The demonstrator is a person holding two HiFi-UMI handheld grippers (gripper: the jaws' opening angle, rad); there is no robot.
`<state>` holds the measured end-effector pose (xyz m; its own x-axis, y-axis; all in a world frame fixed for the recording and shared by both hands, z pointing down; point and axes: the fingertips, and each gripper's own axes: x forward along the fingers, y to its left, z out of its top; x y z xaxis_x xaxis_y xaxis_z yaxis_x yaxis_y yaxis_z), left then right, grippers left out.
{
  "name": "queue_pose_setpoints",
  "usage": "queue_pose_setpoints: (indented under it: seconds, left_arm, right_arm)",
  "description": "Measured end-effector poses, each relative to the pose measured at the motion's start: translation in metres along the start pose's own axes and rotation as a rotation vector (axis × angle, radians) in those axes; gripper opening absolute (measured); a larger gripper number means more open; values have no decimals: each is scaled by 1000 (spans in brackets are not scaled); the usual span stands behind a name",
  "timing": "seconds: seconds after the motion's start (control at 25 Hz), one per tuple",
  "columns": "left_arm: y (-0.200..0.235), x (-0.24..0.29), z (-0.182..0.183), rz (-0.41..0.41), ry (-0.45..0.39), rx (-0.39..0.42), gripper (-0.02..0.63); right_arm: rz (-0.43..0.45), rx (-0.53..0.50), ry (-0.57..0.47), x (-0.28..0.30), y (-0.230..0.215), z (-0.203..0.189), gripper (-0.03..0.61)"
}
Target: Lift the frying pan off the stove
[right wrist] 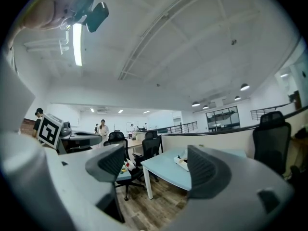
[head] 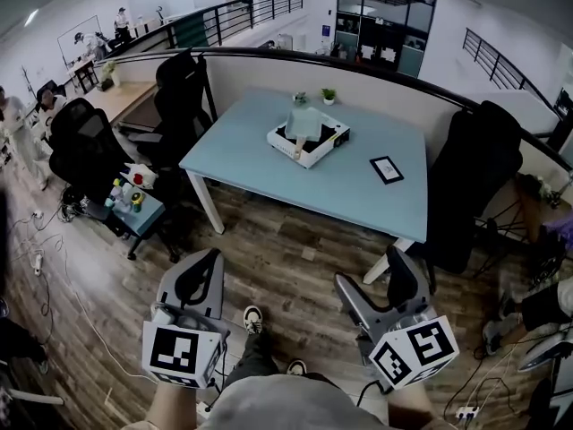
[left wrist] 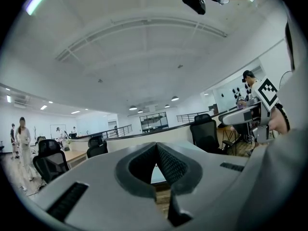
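Observation:
The frying pan [head: 303,124], pale with its handle pointing toward me, rests on a white stove [head: 315,146] on the light-blue table [head: 358,195] across the room. Both grippers hang low near my body, far from the table. My left gripper [head: 209,258] is shut, its jaws meeting at the tips [left wrist: 155,147] with nothing between them. My right gripper [head: 372,274] is open and empty, its jaws standing wide apart [right wrist: 156,166]. In the right gripper view the stove [right wrist: 182,163] shows as a small white shape on the table [right wrist: 163,170]; the pan cannot be made out there.
Wooden floor lies between me and the table. Black office chairs [head: 179,97] [head: 479,173] flank it. A small side table [head: 134,202] holds colourful items at the left. A dark framed card [head: 387,169] and small plants [head: 328,94] are on the table. Cables trail on the floor.

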<state>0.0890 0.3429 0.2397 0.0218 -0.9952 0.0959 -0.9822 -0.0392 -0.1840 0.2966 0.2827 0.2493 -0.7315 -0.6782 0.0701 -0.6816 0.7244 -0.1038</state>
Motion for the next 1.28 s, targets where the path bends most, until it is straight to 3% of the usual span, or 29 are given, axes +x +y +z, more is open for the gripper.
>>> queue_pose_setpoints:
  seconds: [0.52,1.0,1.28]
  left_arm:
    - [66,91,-17,-24,17,-21,2]
    - [170,213,-69,-97,111,-20,2]
    - [221,271,-100,-158,149,-21,2]
  right_arm:
    - [17,6,77,121,-12,-17,405]
    - [-80,92,227,281,-41,-61,390]
    - [-192,50,297,354,-52,-87,387]
